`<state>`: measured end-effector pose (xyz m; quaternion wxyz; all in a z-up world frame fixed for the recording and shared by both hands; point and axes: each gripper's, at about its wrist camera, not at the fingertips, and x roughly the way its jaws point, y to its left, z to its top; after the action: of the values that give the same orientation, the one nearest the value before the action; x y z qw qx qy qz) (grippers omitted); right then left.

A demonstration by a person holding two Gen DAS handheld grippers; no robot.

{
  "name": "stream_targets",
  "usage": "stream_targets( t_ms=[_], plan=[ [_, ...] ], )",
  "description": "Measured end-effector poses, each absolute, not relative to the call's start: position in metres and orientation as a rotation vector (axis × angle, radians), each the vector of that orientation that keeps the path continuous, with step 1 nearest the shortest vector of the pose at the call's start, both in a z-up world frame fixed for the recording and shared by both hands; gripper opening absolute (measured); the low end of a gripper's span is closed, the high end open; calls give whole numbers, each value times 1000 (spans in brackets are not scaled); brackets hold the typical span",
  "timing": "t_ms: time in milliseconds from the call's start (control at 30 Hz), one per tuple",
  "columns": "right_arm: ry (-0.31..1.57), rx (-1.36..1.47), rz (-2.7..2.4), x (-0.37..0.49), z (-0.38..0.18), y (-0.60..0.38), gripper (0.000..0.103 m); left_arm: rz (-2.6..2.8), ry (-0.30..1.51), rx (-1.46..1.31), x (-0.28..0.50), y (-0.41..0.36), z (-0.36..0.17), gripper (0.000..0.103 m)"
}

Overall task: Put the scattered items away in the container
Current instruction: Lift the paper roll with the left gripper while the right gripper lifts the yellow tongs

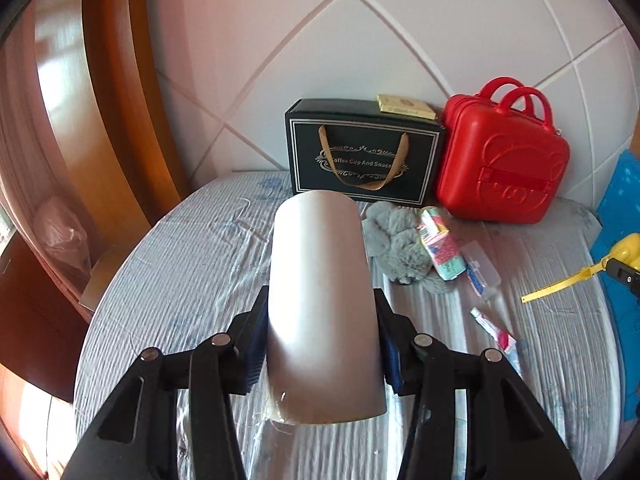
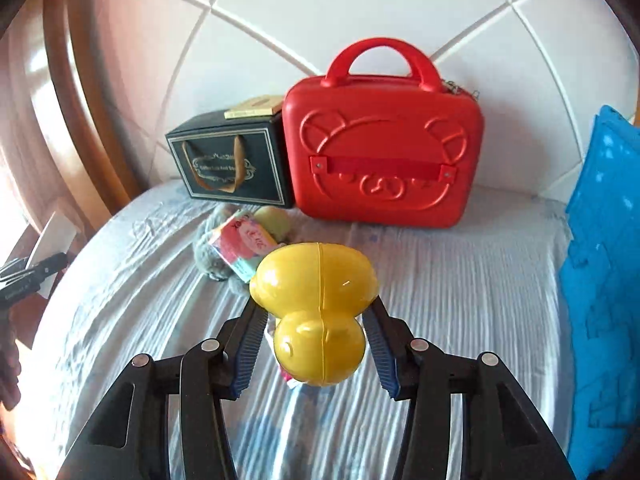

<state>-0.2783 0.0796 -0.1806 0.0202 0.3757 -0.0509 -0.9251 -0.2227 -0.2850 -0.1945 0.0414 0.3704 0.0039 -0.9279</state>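
Note:
My left gripper is shut on a smooth pale beige cylinder, held lengthwise above the bed. My right gripper is shut on a glossy yellow duck-shaped toy, its pads against the toy's wide part; the toy also shows at the right edge of the left wrist view, trailing a yellow strap. A red hard case with a bear relief stands upright and closed against the headboard. On the sheet lie a grey plush, a colourful carton, a clear plastic case and a small tube.
A black gift box with a ribbon handle stands left of the red case, a small yellowish box on top. A blue fabric item lies along the right side. A wooden frame borders the bed at left.

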Motion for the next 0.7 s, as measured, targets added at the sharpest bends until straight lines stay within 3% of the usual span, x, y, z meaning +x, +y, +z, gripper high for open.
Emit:
stream_targets(
  t_ms=[67,300,700],
  plan=[
    [-173,1141,-2875,-262,-168,85,37,-2862,-19,1103,-205,-272,-175,46],
    [-167,1091,-2861,-197,-132,101,32,-2914,-76,1048,-161,-230,-127,46],
    [-188,968,-2840,-119,-92,121,32,-2969,-89,951,-104,-172,-71,46]
  ],
)
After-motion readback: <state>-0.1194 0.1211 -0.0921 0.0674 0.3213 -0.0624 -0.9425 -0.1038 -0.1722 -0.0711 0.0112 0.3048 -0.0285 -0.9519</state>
